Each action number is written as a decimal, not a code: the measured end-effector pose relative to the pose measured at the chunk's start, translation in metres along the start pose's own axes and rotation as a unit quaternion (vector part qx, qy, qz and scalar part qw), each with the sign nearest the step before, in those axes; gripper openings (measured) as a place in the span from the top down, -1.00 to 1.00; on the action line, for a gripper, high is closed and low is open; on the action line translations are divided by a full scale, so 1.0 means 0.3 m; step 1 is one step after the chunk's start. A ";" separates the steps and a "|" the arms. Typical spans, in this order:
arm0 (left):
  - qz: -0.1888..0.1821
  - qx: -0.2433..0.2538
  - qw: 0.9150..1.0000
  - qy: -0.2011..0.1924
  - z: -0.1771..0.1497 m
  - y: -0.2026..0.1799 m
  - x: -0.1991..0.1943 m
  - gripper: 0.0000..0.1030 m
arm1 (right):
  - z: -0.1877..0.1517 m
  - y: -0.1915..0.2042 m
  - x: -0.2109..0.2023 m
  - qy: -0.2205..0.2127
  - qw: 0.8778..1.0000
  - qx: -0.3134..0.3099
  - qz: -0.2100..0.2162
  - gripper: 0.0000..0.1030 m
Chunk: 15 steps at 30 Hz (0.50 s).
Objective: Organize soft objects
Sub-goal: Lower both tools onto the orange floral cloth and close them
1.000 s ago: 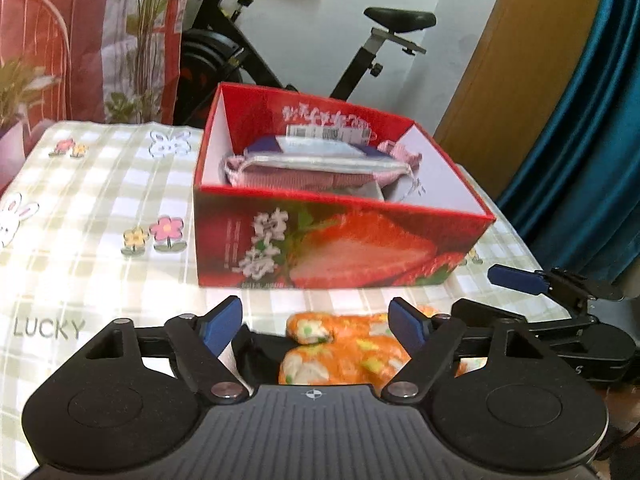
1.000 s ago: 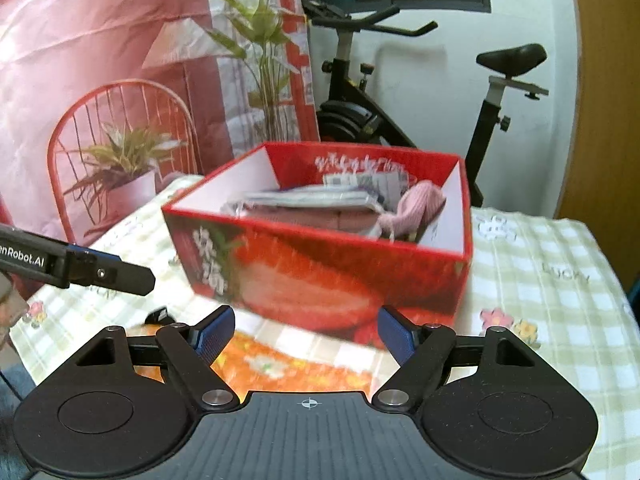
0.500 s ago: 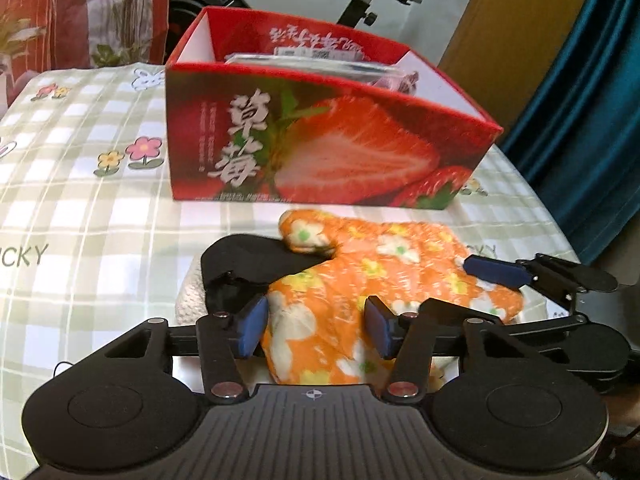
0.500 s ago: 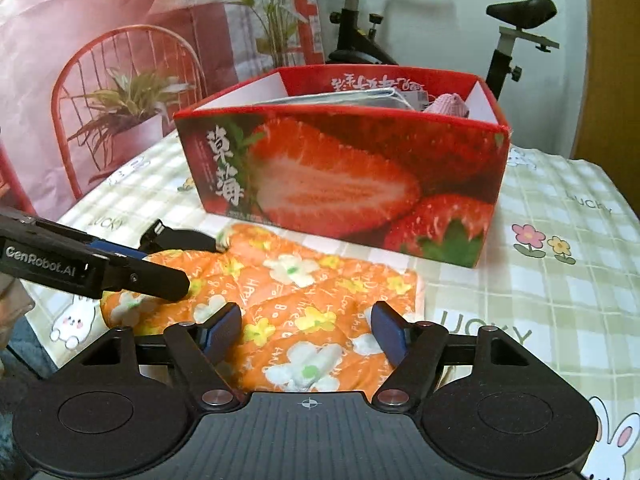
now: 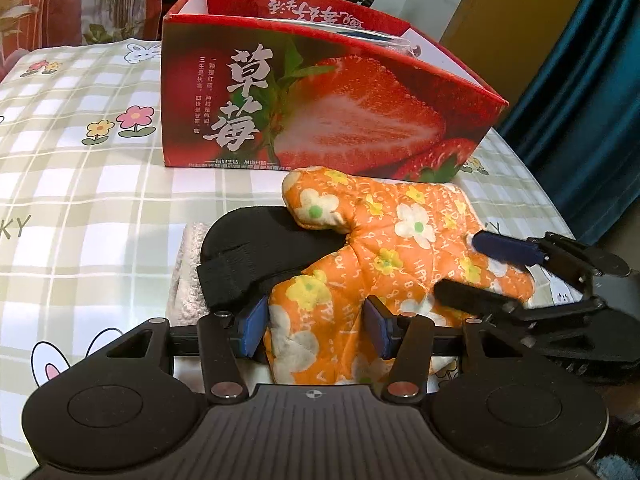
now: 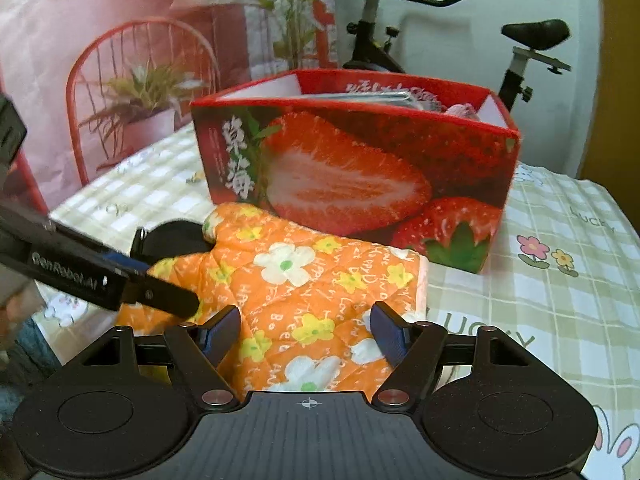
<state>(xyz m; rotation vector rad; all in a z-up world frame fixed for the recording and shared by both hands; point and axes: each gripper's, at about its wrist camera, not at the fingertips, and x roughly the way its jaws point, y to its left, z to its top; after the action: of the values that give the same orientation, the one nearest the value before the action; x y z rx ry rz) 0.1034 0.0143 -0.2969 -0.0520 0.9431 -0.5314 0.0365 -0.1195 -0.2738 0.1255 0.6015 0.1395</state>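
An orange flowered oven mitt point(image 5: 384, 256) lies on the checked tablecloth in front of the red strawberry box point(image 5: 320, 112). A black padded strap item point(image 5: 256, 248) and a white fluffy cloth point(image 5: 184, 272) lie partly under the mitt's left side. My left gripper point(image 5: 316, 330) is low, its blue pads either side of the mitt's near end, jaws still apart. My right gripper point(image 6: 306, 330) is open over the mitt's point(image 6: 304, 280) other end. The box point(image 6: 352, 168) holds pink and packaged soft items.
The checked tablecloth point(image 5: 80, 184) covers the table, whose right edge is near a teal curtain point(image 5: 580, 100). A red wire chair with a plant point(image 6: 136, 96) and an exercise bike point(image 6: 400, 32) stand behind the table.
Both grippers have dropped from above the box down to the mitt. The left jaws have narrowed around the mitt's near end; the right jaws stay wide.
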 end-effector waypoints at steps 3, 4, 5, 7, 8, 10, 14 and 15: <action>0.001 0.000 1.000 0.000 0.001 0.000 0.003 -0.07 | 0.006 -0.023 -0.021 -0.019 1.000 0.018 -0.017 -0.31; 0.002 0.001 1.000 0.000 0.001 -0.002 0.003 -0.07 | 0.008 -0.033 -0.024 -0.023 0.999 0.025 -0.021 -0.31; 0.003 0.002 1.000 0.000 0.002 -0.006 0.003 -0.07 | 0.008 -0.042 -0.026 -0.026 0.999 0.031 -0.024 -0.33; 0.004 0.002 1.000 0.000 0.002 -0.010 0.005 -0.07 | 0.003 -0.060 -0.023 -0.025 0.998 0.044 -0.035 -0.34; 0.004 0.002 1.000 0.000 0.001 -0.010 0.004 -0.07 | 0.000 -0.068 -0.021 -0.023 0.998 0.051 -0.037 -0.34; 0.005 0.003 1.000 0.000 0.002 -0.010 0.004 -0.07 | -0.007 -0.089 -0.014 -0.018 0.997 0.068 -0.039 -0.34; 0.004 0.003 1.000 0.000 0.002 -0.009 0.004 -0.07 | -0.019 -0.106 -0.002 -0.012 0.996 0.089 -0.026 -0.26; 0.004 0.002 1.000 0.000 0.002 -0.009 0.004 -0.07 | -0.018 -0.098 -0.004 -0.013 0.996 0.083 -0.023 -0.10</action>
<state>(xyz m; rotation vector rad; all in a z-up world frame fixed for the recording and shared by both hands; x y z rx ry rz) 0.1035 0.0113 -0.2967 -0.0436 0.9421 -0.5261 0.0351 -0.1483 -0.2822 0.2745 0.5890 0.0437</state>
